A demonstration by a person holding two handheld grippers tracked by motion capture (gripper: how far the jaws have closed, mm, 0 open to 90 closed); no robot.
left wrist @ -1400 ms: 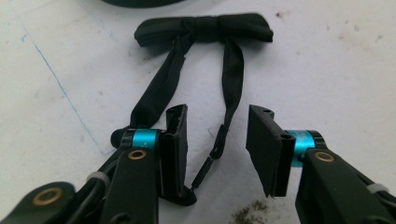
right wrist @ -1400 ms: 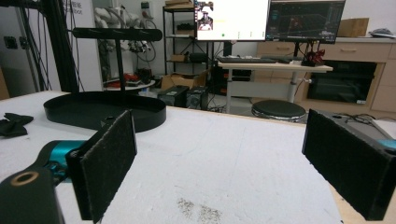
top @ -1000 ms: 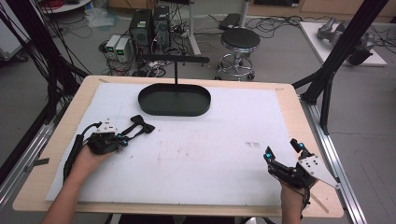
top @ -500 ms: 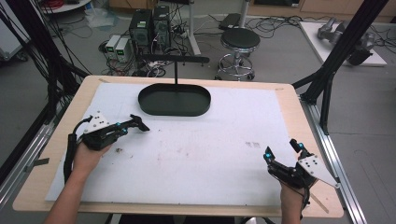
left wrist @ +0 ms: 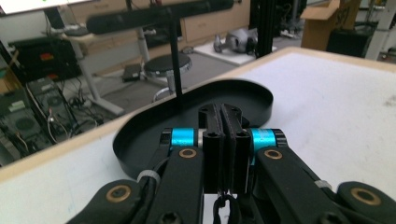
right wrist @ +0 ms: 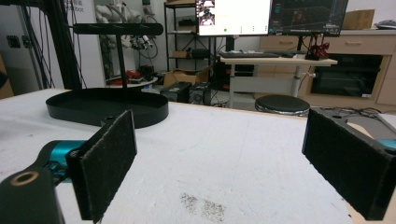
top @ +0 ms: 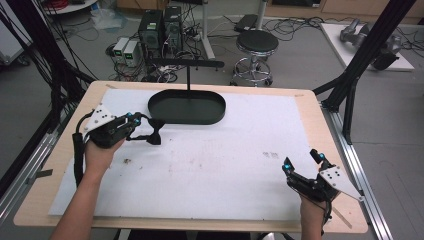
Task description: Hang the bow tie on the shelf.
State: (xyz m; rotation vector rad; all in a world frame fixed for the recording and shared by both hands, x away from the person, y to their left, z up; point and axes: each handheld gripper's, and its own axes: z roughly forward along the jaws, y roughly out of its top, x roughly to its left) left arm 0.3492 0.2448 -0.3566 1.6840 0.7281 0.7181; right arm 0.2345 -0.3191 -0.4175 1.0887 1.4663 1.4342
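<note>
A black stand has an oval tray (top: 170, 119) at the back middle of the table, with a thin post and a crossbar (top: 186, 63) above it. My left gripper (top: 154, 132) is held above the table just left of the tray's front edge, pointing right. In the left gripper view its pads (left wrist: 225, 112) are pressed together, facing the tray (left wrist: 140, 140). A small dark loop shows under them, and I cannot tell what it is. Near the front right corner my right gripper (top: 302, 162) stays low and open. Nothing is between its pads (right wrist: 109, 158).
The table is covered by a white sheet (top: 225, 150) with faint smudges (top: 270, 155). A strut of the black frame (top: 350, 95) stands off the back right corner. A stool (top: 256, 42) and computer cases (top: 160, 25) are on the floor behind the table.
My left gripper has lifted off the table and moved right and back, toward the tray, with its jaws staying shut. The right gripper has not moved.
</note>
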